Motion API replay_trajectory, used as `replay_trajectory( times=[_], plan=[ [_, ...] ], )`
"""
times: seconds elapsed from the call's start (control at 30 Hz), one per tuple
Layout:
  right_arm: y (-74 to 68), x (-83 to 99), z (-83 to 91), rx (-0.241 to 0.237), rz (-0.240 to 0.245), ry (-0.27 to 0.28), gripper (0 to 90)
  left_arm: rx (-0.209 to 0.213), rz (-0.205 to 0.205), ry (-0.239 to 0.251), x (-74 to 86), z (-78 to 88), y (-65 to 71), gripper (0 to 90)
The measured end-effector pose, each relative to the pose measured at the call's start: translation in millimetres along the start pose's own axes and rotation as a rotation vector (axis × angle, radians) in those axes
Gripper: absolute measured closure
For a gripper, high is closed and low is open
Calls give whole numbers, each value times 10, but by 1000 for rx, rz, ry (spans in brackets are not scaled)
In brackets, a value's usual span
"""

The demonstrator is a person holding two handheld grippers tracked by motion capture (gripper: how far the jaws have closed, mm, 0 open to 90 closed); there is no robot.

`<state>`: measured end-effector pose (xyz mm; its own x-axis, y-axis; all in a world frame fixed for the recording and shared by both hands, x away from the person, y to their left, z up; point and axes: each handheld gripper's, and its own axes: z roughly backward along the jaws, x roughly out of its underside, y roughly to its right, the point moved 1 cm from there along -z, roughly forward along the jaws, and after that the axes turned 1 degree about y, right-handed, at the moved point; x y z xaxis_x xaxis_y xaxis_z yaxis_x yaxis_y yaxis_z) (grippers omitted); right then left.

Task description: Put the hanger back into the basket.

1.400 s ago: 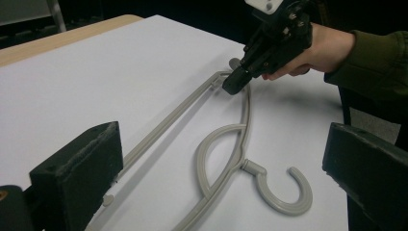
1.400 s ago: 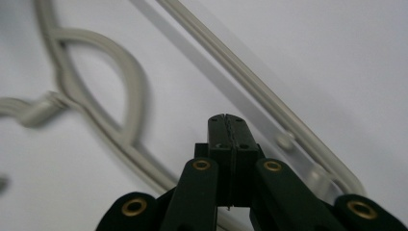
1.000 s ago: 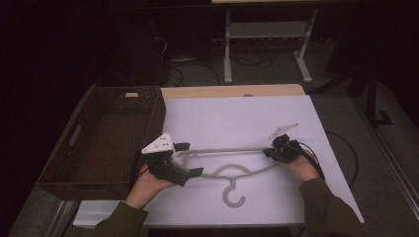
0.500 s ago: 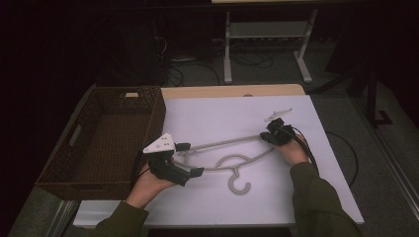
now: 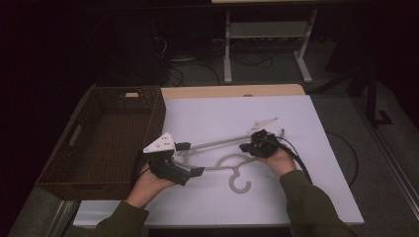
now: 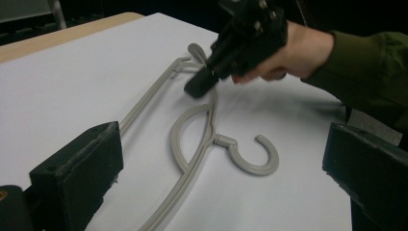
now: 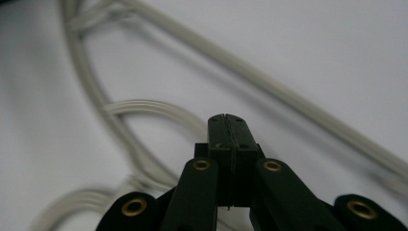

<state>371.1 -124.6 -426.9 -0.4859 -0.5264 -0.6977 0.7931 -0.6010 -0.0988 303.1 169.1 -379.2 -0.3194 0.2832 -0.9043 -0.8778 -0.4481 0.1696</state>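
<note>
Right gripper squeezed tight, holds nothing, pushes hanger. Left gripper wide, holds nothing. Push slowly toward basket at 9 o'clock.

White table bears a grey hanger and wicker basket

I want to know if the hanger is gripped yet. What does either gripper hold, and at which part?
Nothing is held. The right gripper is shut with its jaws pressed together and empty, above the hanger. The left gripper stands open around the hanger's end without pinching it.
</note>
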Motion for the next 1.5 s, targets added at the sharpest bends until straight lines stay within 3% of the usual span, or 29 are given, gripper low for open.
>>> replay_trajectory(
  times=[0.13, 0.37, 0.67, 0.7, 0.77, 0.8, 0.87, 0.93, 1.03, 1.1, 1.13, 1.27, 1.43, 1.5],
  plan=[
    [-230, -17, -212, -54, 44, -47, 897, 0, -1, -1, 3, 10, -8, 3],
    [-315, -15, -337, -71, 52, -79, 897, 1, -1, -4, 10, -1, -3, 3],
    [-370, 89, -229, -97, 70, -80, 898, 4, 0, -13, 24, -16, 1, 3],
    [-391, 97, -215, -109, 51, -82, 898, 5, -1, -13, 24, -17, 4, 3],
    [-402, 133, -186, -112, 82, -91, 898, 5, -3, -13, 25, -15, 9, 3],
    [-433, 150, -160, -125, 66, -94, 898, 6, -5, -13, 27, -16, 9, 3],
    [-450, 202, -119, -124, 89, -97, 898, 6, -3, -14, 29, -19, 7, 3],
    [-478, 229, -87, -125, 81, -94, 897, 5, 1, -17, 32, -22, 7, 3],
    [-464, 236, -29, -113, 102, -65, 893, 5, -1, -16, 32, -21, 12, 3],
    [-476, 239, 57, -123, 73, -34, 845, 7, -2, -16, 34, -20, 14, 3],
    [-470, 259, 93, -120, 94, -30, 828, 6, -2, -17, 37, -21, 11, 3],
    [-545, 393, 233, -145, 99, -26, 736, 5, 0, -19, 43, -15, 1, 3],
    [-597, 537, 370, -162, 90, -6, 702, 3, 3, -17, 50, -15, 4, 3],
    [-642, 644, 432, -168, 111, -8, 686, 5, -5, -24, 51, -20, 2, 3]
  ],
)
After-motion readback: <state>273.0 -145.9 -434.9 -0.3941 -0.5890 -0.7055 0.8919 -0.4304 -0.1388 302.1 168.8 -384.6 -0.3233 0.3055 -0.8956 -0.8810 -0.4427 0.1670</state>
